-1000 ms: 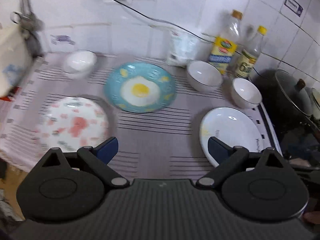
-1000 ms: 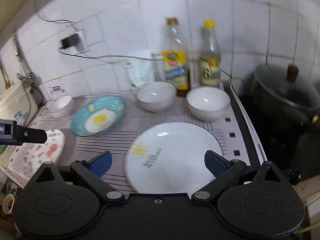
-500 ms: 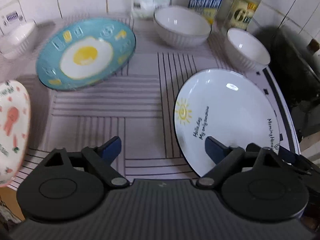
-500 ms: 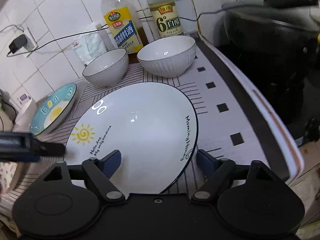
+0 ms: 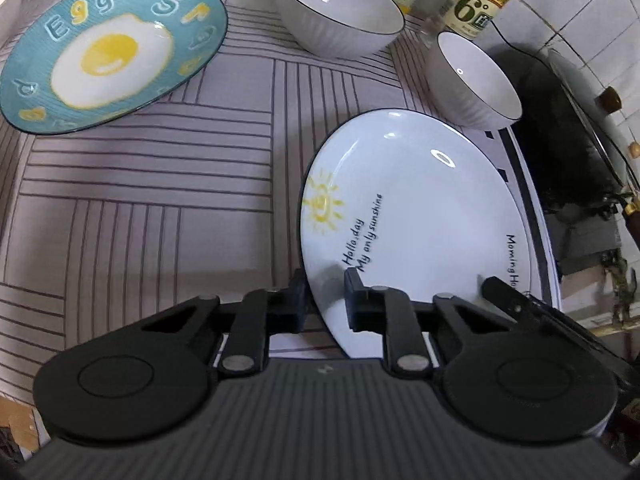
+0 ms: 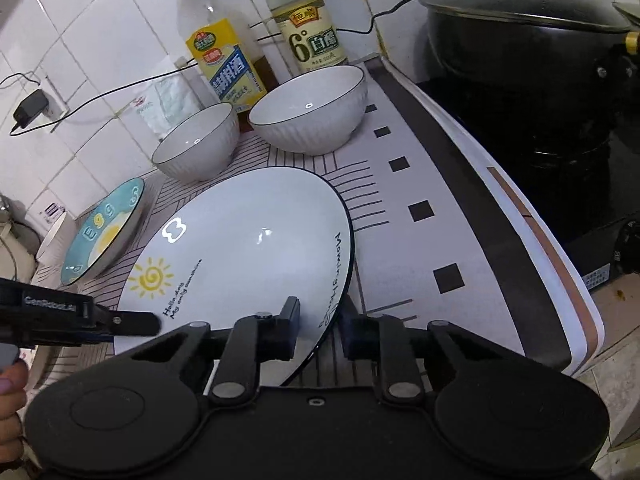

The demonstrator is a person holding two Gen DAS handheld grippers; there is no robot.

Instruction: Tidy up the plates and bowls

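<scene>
White plate (image 5: pixel 416 216) lies on the striped surface (image 5: pixel 152 200), near right. Left gripper (image 5: pixel 325 300) pinches its near-left rim; right gripper (image 6: pixel 318 330) pinches its near-right rim. Two white bowls (image 6: pixel 308 108) sit beyond it, teal plate (image 5: pixel 108 52) far left.

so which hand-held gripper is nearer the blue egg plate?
Left. The left hand-held gripper clamps the white sunshine plate's near-left rim, the side facing the egg plate. The right hand-held gripper clamps its near-right rim, farther away.
</scene>
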